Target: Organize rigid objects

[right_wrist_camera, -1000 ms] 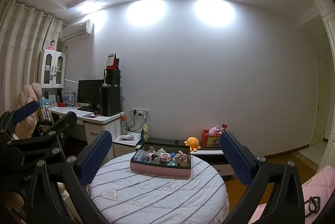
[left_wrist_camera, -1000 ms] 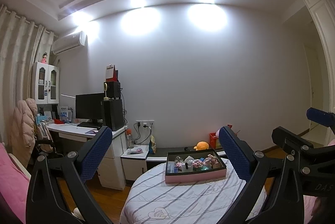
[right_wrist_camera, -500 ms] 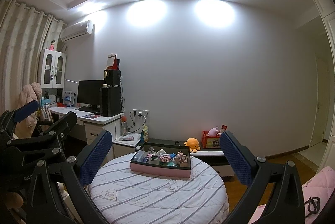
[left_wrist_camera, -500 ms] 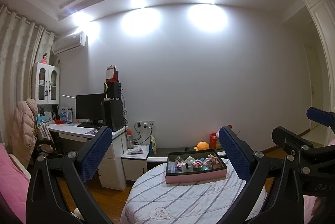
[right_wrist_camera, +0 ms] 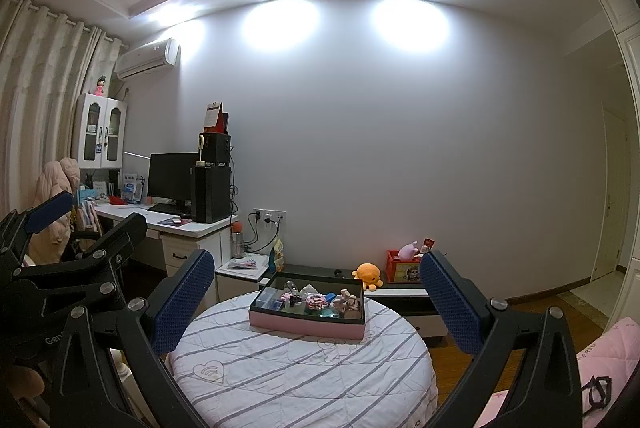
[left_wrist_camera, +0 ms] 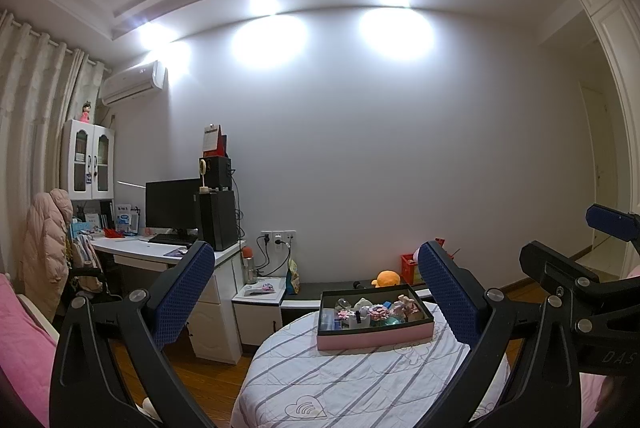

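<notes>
Ahead on bed (right_wrist_camera: 280, 380) | box (right_wrist_camera: 307, 324) lay beyond both grippers (well apart) | left (left_wrist_camera: 316, 292), right (right_wrist_camera: 316, 292) spread, empty

One pink box (right_wrist_camera: 306, 326), one round table (right_wrist_camera: 280, 380)

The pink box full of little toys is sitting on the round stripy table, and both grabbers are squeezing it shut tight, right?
Not quite. The pink box does sit on the round stripy table, but neither grabber touches it. The left gripper and right gripper are both open and empty, held well back from the box, as both wrist views show.
</notes>
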Action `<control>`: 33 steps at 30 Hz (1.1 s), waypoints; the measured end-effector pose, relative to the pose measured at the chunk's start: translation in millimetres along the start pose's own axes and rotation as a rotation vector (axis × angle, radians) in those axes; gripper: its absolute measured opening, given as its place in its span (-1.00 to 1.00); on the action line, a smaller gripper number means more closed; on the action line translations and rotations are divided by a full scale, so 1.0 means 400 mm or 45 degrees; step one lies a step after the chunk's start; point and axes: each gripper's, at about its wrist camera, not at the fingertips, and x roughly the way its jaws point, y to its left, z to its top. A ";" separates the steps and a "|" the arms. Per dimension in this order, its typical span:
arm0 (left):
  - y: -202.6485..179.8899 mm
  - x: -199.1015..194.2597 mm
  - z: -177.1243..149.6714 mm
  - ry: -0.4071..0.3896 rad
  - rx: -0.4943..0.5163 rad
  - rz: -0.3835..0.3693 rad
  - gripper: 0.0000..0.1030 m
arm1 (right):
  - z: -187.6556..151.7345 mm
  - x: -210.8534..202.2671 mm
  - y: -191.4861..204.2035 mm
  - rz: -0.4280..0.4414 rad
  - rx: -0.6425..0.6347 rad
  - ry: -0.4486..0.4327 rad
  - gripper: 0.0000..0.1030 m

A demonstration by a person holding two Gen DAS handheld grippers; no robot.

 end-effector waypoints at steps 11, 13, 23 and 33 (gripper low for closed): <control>0.000 0.000 0.000 -0.001 0.002 0.000 1.00 | 0.000 0.001 -0.001 0.000 -0.001 0.001 1.00; 0.001 -0.001 0.001 -0.002 0.002 0.001 1.00 | -0.001 0.000 0.000 -0.001 0.000 -0.001 1.00; 0.003 -0.002 0.004 -0.006 0.004 0.001 1.00 | 0.000 0.000 0.001 -0.006 -0.001 -0.001 1.00; 0.005 -0.004 0.010 -0.012 0.012 0.007 1.00 | 0.002 0.002 -0.002 -0.008 -0.002 0.000 1.00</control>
